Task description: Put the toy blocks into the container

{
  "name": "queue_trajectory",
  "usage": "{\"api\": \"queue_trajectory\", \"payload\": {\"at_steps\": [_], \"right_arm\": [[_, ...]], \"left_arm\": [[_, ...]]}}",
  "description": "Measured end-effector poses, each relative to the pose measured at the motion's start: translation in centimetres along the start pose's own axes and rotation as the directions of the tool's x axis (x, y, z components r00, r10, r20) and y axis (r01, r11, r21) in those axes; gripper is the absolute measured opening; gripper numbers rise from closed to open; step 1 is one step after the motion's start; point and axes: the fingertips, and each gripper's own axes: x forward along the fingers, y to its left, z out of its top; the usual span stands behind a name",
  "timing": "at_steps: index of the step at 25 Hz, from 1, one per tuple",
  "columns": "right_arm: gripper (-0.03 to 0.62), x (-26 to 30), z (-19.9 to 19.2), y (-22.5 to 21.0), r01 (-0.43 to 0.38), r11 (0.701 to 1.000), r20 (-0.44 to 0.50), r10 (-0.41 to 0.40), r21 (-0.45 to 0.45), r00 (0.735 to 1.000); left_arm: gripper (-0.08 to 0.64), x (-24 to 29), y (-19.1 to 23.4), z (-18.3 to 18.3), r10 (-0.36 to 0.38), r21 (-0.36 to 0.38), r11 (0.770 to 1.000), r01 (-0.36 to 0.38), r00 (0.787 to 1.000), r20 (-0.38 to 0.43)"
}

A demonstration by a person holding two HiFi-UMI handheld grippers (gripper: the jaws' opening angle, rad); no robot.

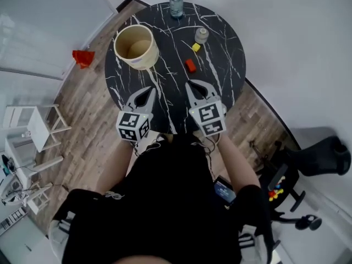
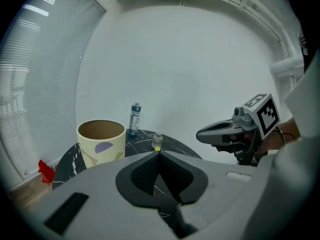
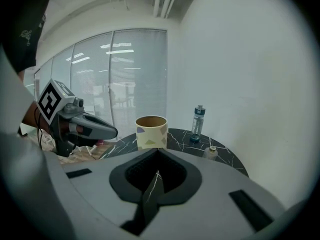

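The task looked to be at its opening reach: the left claw (image 1: 148, 91) and right claw (image 1: 193, 85), both pressed together and empty, hung over the marbled worktop's (image 1: 220, 70) lower edge. A small orange block (image 1: 190, 65) and a smaller yellow block (image 1: 196, 47) lay above the right claw, right of the cream container (image 1: 144, 59). That claw would need to part first.

No legible text or numbers; water bottle (image 1: 176, 0) label too small to read.
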Motion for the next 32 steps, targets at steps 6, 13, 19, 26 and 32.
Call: {"api": "queue_trajectory", "payload": {"at_steps": [6, 13, 19, 26, 32], "right_arm": [[-0.003, 3.1, -2.3, -2.6, -0.039, 0.999, -0.056, 0.041, 0.035, 0.998], [-0.003, 7.0, -4.5, -3.6, -0.104, 0.994, -0.097, 0.107, 0.038, 0.990], [-0.003, 9.8, -6.1, -3.7, -0.158, 0.987, -0.150, 0.159, 0.018, 0.976], [-0.003, 11.8, -8.2, -5.0, -0.164, 0.986, -0.197, 0.163, 0.012, 0.967], [-0.003, 12.9, -10.0, -6.4, -0.164, 0.986, -0.242, 0.164, 0.018, 0.956]], "left_arm": [[-0.002, 2.8, 1.3, -1.3, 0.039, -0.045, 0.998, -0.042, 0.997, -0.069], [0.000, 4.8, 2.9, -3.2, 0.111, -0.077, 0.990, -0.121, 0.986, -0.128], [-0.002, 5.1, 4.5, -4.3, 0.174, -0.101, 0.976, -0.192, 0.970, -0.170], [-0.002, 5.3, 5.8, -6.2, 0.229, -0.150, 0.953, -0.264, 0.949, -0.216], [-0.002, 6.2, 6.2, -7.2, 0.248, -0.171, 0.941, -0.292, 0.939, -0.239]]}}
